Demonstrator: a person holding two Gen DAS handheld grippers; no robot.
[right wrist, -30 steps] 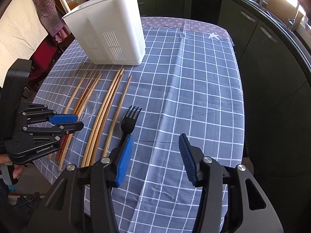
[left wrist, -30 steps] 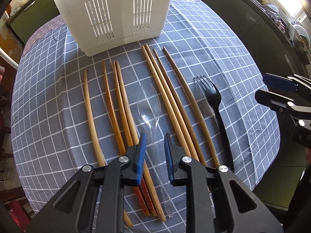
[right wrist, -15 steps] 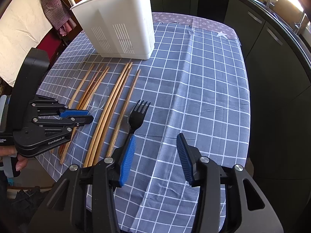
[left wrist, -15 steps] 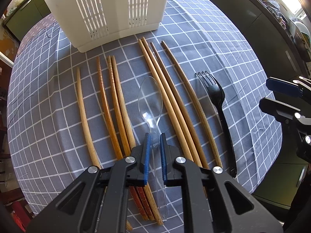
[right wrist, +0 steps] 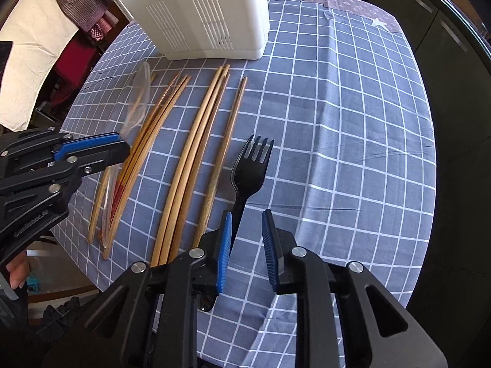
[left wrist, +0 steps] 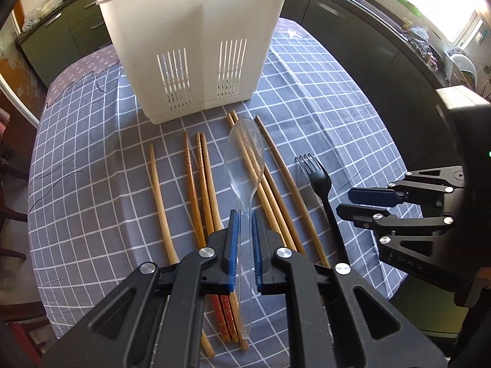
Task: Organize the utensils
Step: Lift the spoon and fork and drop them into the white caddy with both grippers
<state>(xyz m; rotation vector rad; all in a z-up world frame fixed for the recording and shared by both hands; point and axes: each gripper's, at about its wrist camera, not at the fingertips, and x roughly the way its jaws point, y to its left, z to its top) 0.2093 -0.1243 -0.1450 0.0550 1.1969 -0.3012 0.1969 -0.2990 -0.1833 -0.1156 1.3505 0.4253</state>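
My left gripper (left wrist: 244, 216) is shut on the handle of a clear plastic spoon (left wrist: 244, 156) and holds it lifted above the table, bowl pointing toward the white slotted utensil holder (left wrist: 196, 46). The spoon also shows in the right wrist view (right wrist: 139, 98), sticking out of the left gripper (right wrist: 121, 147). My right gripper (right wrist: 245, 219) is open, its jaws on either side of the handle of a black plastic fork (right wrist: 248, 171) that lies on the cloth. The fork also shows in the left wrist view (left wrist: 320, 184), beside the right gripper (left wrist: 345, 201). Several wooden chopsticks (left wrist: 202, 184) lie in rows.
A blue checked tablecloth (right wrist: 353, 122) covers the round table. The utensil holder (right wrist: 196, 12) stands at the far side. More chopsticks (right wrist: 196, 159) lie left of the fork. Dark kitchen cabinets (left wrist: 353, 30) run behind and to the right, past the table edge.
My left gripper closed on the clear spoon and lifted it off the cloth. My right gripper moved down and left over the fork handle, and its jaws narrowed.
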